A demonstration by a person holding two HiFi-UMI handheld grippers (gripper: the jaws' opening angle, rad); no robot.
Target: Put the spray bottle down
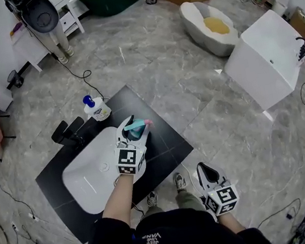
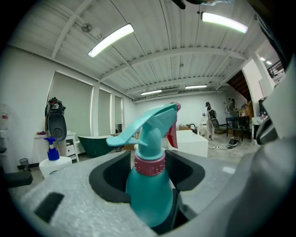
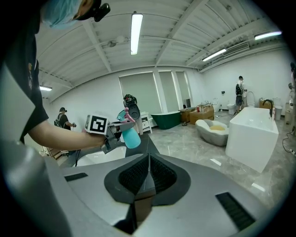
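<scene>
nearest the person, the right gripper [image 1: 204, 172] hangs low with its jaws closed together on nothing. ahead, the left gripper [image 1: 134, 128] has its jaws clamped round the body of a teal plastic spray bottle with a pink collar [image 2: 150, 194], held in the air over the black slab surface [image 1: 165, 148] at the rim of the white oval basin [image 1: 89, 177]. beyond it, a white pump bottle with a blue top [image 1: 99, 108] stands on that surface.

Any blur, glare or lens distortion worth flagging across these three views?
Head view: heavy fisheye bend towards the edges, even light, mild sheen on the floor, no motion blur. Left gripper view: dark vignetted corners, spray bottle sharp, strip light blown out white. Right gripper view: same vignette, ceiling light clipped, far room sharp.
</scene>
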